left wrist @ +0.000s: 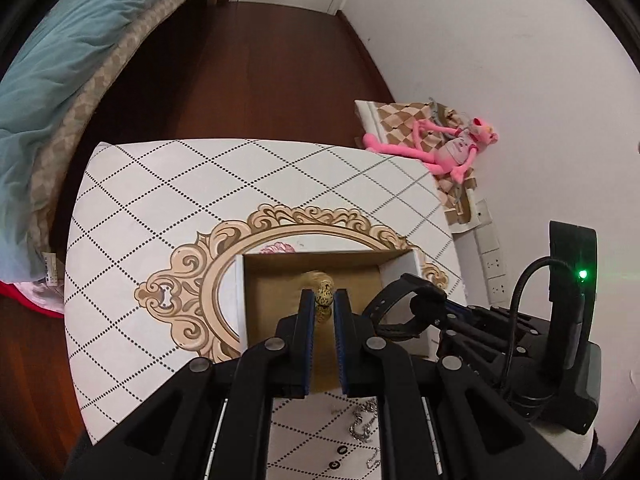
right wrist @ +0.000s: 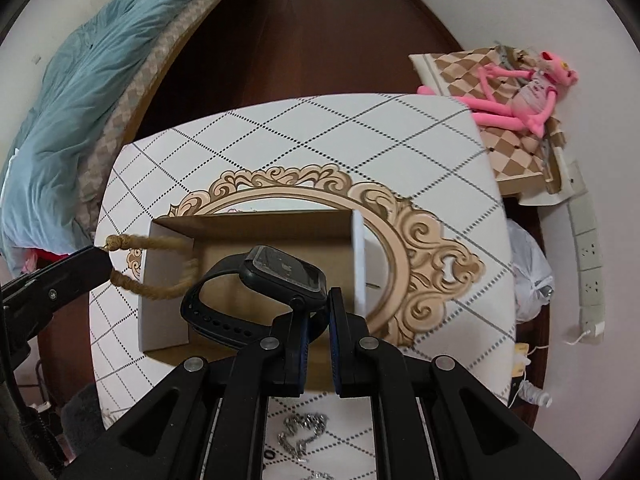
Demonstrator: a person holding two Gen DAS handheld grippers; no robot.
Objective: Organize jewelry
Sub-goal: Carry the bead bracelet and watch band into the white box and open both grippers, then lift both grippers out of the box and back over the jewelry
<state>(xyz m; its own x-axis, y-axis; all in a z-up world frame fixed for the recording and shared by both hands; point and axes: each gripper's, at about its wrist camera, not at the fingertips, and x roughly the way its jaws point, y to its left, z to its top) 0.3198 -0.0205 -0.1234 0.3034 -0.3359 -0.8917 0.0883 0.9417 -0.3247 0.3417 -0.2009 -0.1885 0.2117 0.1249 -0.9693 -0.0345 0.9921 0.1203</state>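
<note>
Over the open box, both grippers are hanging with their loads, which reads as two drops being lined up at once. The left gripper is closed on a beaded bracelet, the fingers pinching it at one bead so the loop dangles free; from the right camera the bracelet is hanging across the box's left wall, partly inside. Holding it by one point is probably letting it settle into the box under its own weight.

The right gripper is gripping a black watch by the strap just beside the case, the face tilted up and the buckle end curling out to the left. From the left camera the watch is sitting above the box's right wall, so it may need carrying a little further in before release.

Nearer the person, a silver chain is lying loose on the patterned surface, seemingly next to be sorted. Beyond it, a pink toy is slumped by the wall, and a bed is standing to the left.
</note>
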